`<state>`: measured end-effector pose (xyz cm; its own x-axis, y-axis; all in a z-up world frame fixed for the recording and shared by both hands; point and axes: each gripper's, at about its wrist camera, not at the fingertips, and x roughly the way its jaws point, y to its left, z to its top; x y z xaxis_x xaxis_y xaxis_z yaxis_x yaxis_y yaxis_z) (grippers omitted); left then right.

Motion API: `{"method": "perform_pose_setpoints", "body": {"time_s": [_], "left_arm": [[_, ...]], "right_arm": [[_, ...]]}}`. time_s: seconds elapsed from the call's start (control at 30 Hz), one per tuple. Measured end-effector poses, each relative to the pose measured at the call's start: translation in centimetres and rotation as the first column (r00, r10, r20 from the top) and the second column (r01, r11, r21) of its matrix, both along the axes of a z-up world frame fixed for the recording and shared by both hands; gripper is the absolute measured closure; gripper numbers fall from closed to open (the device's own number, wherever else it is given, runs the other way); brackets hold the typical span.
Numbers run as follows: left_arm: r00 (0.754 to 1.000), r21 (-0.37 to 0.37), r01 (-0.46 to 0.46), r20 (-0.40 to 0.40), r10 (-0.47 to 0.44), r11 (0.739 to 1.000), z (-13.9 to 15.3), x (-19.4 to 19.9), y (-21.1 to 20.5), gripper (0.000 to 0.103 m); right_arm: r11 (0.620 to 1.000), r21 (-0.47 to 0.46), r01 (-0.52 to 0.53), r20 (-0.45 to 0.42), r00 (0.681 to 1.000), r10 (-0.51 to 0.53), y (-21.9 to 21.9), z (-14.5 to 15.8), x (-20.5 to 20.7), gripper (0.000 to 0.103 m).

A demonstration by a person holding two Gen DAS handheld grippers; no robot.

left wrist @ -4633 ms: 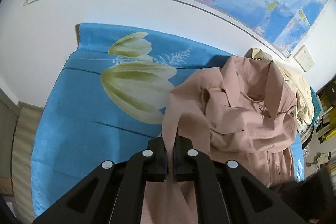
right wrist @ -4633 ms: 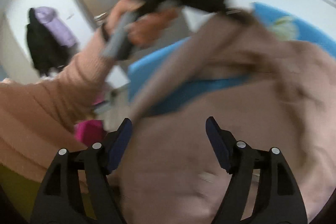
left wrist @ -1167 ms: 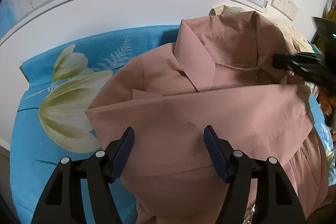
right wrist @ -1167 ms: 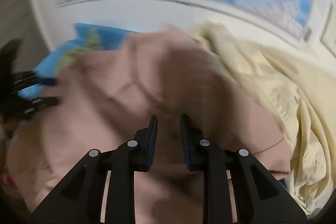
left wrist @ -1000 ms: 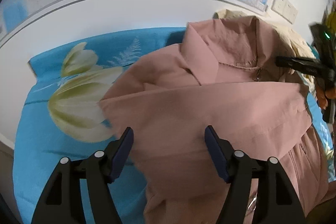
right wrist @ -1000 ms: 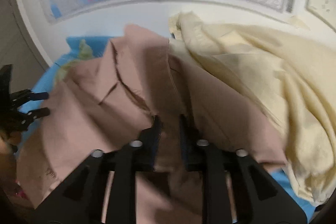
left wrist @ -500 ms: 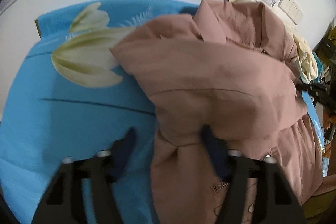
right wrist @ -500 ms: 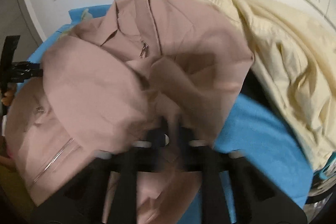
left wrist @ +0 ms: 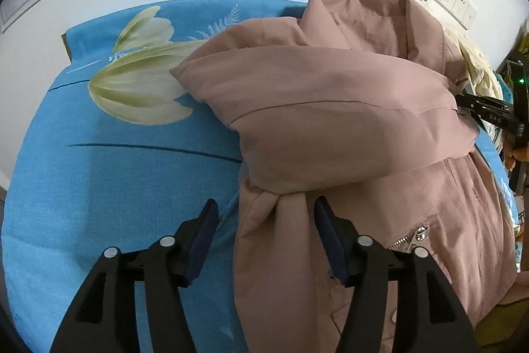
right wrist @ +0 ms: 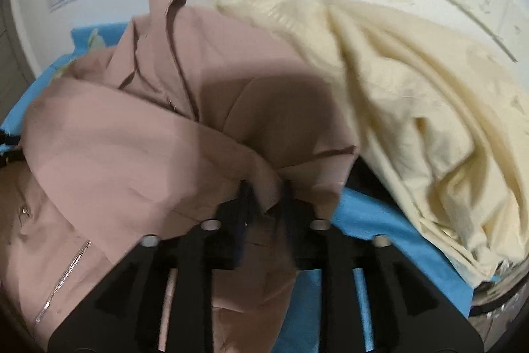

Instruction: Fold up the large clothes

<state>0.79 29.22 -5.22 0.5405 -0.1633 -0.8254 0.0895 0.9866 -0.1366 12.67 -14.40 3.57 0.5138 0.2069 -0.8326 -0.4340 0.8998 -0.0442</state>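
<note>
Nearest you, at the bottom of the left wrist view, your left gripper [left wrist: 266, 234] is opening, and a gathered pleat of the pink jacket [left wrist: 330, 121] is sitting between the blades without being pinched. Lower centre of the right wrist view, your right gripper [right wrist: 264, 197] is opening too, with a fold of jacket poking up between the jaws; it's blurry, so I can't tell if the pads are touching. The jacket's lying mid-frame on the blue floral sheet [left wrist: 115, 171], sleeve folded across its chest. Pulling away now is risking snagging that pleat and dragging the fold open. Farther right, the cream garment [right wrist: 413, 88] is crowding the jacket's edge, so it's likely getting tangled in.
</note>
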Motion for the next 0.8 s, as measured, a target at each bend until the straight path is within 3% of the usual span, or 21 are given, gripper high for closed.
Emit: {"method": "perform_pose_setpoints", "body": {"time_s": [0.17, 0.33, 0.6, 0.8], "left_arm": [[1.0, -0.004, 0.004, 0.005, -0.004, 1.0, 0.5, -0.6, 0.0, 0.04], [1.0, -0.028, 0.017, 0.014, -0.016, 0.999, 0.9, -2.2, 0.0, 0.037], [1.0, -0.047, 0.001, 0.022, 0.0, 0.999, 1.0, -5.5, -0.2, 0.035], [1.0, -0.053, 0.004, 0.011, -0.004, 0.999, 0.7, -6.8, -0.5, 0.033]], "right_arm": [[0.995, 0.102, -0.005, 0.081, 0.997, -0.003, -1.0, 3.0, -3.0, 0.071], [0.995, 0.071, -0.067, 0.051, 0.997, 0.064, 0.7, 1.7, -4.0, 0.071], [0.997, 0.081, 0.018, -0.055, 0.998, -0.014, 0.0, -2.0, -2.3, 0.073], [0.987, 0.155, 0.032, -0.049, 0.998, -0.025, -1.9, 0.2, -3.8, 0.07]]}}
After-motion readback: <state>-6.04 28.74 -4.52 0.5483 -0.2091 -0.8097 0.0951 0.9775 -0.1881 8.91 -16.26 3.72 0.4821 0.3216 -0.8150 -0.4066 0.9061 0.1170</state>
